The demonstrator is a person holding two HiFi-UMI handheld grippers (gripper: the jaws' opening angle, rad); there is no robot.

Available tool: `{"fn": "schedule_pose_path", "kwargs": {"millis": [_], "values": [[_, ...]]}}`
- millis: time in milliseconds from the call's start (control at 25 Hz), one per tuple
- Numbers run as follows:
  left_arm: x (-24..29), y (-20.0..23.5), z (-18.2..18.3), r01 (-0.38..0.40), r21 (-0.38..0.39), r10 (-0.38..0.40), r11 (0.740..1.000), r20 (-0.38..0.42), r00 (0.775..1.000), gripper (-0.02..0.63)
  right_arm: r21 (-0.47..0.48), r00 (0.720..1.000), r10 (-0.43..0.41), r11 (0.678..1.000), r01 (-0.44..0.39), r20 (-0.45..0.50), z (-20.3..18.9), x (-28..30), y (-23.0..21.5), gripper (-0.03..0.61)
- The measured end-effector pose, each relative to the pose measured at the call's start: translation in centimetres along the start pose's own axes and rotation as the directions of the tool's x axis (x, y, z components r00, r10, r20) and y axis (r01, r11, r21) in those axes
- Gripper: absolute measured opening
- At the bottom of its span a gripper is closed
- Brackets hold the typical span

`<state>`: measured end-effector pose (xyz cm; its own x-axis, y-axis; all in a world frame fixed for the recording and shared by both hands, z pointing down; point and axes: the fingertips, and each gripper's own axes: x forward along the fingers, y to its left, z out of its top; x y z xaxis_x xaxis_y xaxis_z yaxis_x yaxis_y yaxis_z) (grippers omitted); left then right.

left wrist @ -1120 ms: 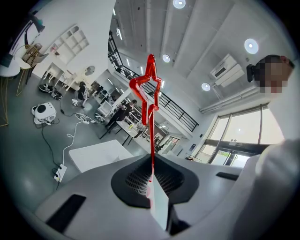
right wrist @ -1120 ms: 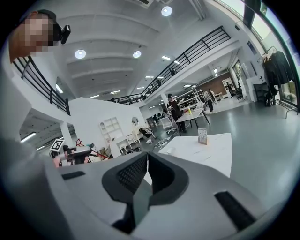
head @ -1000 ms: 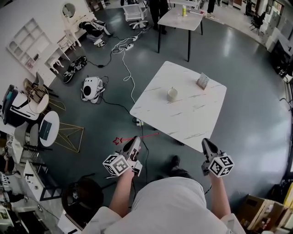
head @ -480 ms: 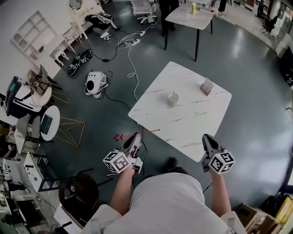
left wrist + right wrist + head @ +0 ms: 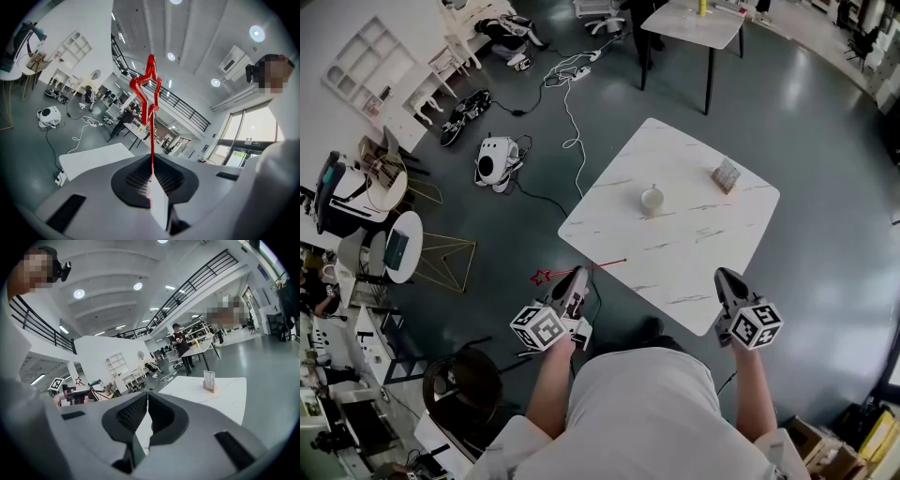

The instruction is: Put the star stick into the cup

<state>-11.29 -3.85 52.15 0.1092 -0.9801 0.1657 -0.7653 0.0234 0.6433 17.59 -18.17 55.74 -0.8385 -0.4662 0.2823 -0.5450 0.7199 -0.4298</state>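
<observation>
My left gripper point(image 5: 576, 278) is shut on the thin red star stick point(image 5: 581, 269), which lies crosswise in the jaws, star end to the left, off the table's near-left edge. In the left gripper view the stick point(image 5: 151, 140) rises out of the closed jaws with the star point(image 5: 149, 89) on top. The white cup point(image 5: 652, 199) stands upright near the middle of the white marble table point(image 5: 703, 253), well ahead of both grippers. My right gripper point(image 5: 727, 278) hovers at the table's near edge, shut with nothing in it point(image 5: 146, 397).
A small card holder point(image 5: 726, 175) stands at the table's far right; it also shows in the right gripper view point(image 5: 209, 380). On the grey floor to the left lie cables point(image 5: 567, 141) and a white robot point(image 5: 490, 159). Another table point(image 5: 698, 19) stands behind.
The head view has shifted a little, so the table sits slightly lower and further right in it. Both grippers keep their places and the left still holds the stick.
</observation>
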Motion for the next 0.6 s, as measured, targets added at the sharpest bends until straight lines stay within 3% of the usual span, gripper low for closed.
{"fn": "schedule_pose_path", "kwargs": {"millis": [360,600], "values": [[2.5,0.6,0.6,0.006,0.000,-0.006,1.000,-0.028,1.000,0.025,0.023,0.999,-0.027,0.999,0.028,-0.022,-0.5,1.0,-1.3,0.026],[5.3,2.7,1.8,0.032,0.018,-0.031,0.999,-0.066,0.997,0.025,0.046,0.996,-0.091,0.995,0.091,-0.004,-0.6,2.6,-2.4,0.026]]}}
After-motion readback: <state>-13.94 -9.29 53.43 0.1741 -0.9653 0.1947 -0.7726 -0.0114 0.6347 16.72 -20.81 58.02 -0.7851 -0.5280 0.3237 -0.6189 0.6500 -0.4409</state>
